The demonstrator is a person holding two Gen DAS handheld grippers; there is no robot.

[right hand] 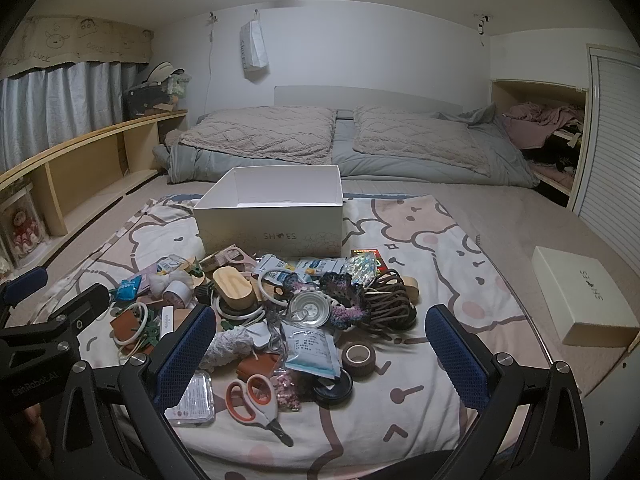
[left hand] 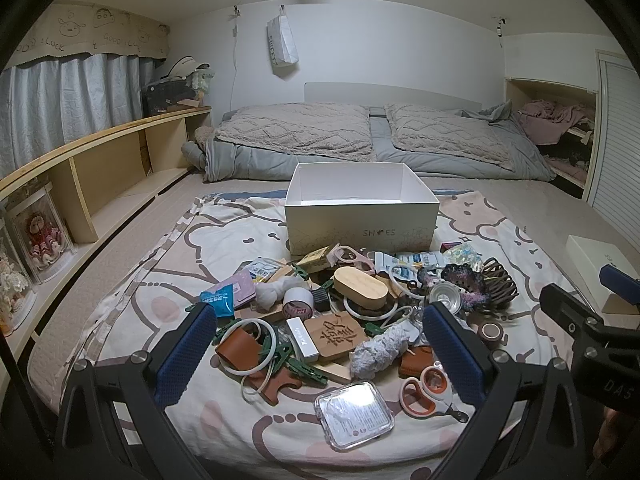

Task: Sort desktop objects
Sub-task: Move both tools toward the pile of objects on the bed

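while both hand-held tools hover over the patterned blanket (left hand: 132, 280), the left gripper (left hand: 320, 344) stands with its blue padded fingers (left hand: 188, 354) spread wide and nothing pinched between them; the right gripper (right hand: 322, 344) is spread wide likewise and grips nothing. the heap of desktop objects (left hand: 352, 312) lies in the middle of the blanket, with the open white shoe box (left hand: 360, 216) at twelve o'clock from it, touching the heap's far edge. within the heap, left wrist view: a carved wooden block (left hand: 334, 332) near the centre; an oval wooden case (left hand: 360, 290) at twelve o'clock from the block; orange-handled scissors (left hand: 426, 394) at four o'clock; a clear plastic case (left hand: 354, 414) at six o'clock; a brown leather pouch (left hand: 240, 350) at nine o'clock, with white rings beside it; a roll of white tape (left hand: 298, 304) at eleven o'clock. right wrist view: a brown tape roll (right hand: 360, 356) lies at the heap's near right edge, and a dark coiled cord bundle (right hand: 390, 300) lies at one o'clock from it. the box lid (right hand: 584, 296) rests well apart on the bed at three o'clock from the heap.
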